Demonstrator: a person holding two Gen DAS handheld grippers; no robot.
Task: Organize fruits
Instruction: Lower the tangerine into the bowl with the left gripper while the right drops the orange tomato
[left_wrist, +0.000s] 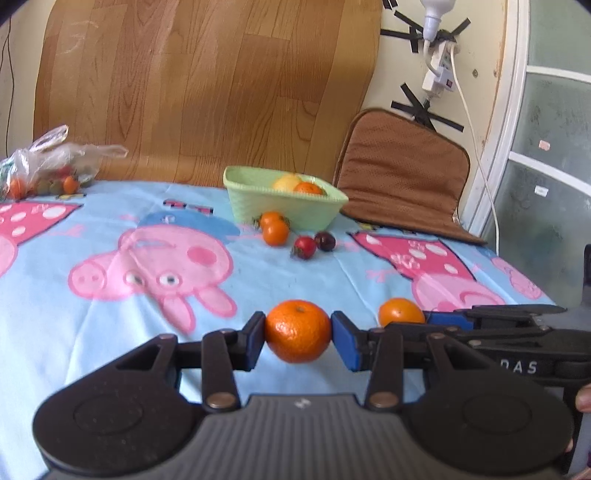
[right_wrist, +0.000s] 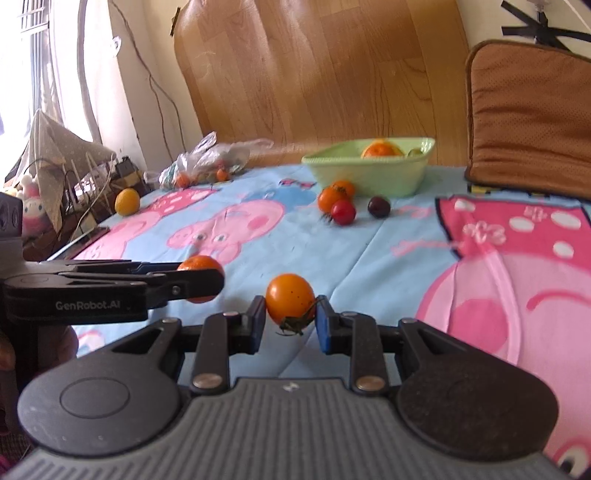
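My left gripper (left_wrist: 297, 334) is shut on a mandarin (left_wrist: 297, 331), held just above the cartoon-print cloth (left_wrist: 110, 332). My right gripper (right_wrist: 290, 320) is shut on a small orange tomato (right_wrist: 290, 298) with a dry green stem. In the left wrist view that tomato (left_wrist: 401, 312) shows to the right, at the tip of the right gripper (left_wrist: 424, 318). In the right wrist view the left gripper (right_wrist: 207, 278) crosses from the left, with its mandarin (right_wrist: 199, 266) partly hidden. A pale green basket (left_wrist: 284, 206) (right_wrist: 373, 173) at the far side holds an orange and a yellow fruit.
Two orange tomatoes (left_wrist: 274, 227), a red one (left_wrist: 305, 247) and a dark one (left_wrist: 325, 240) lie before the basket. A plastic bag of fruit (left_wrist: 48, 166) sits far left, a yellow fruit (right_wrist: 127, 201) beyond it near the cloth's edge. A brown cushion (left_wrist: 402, 173) leans far right.
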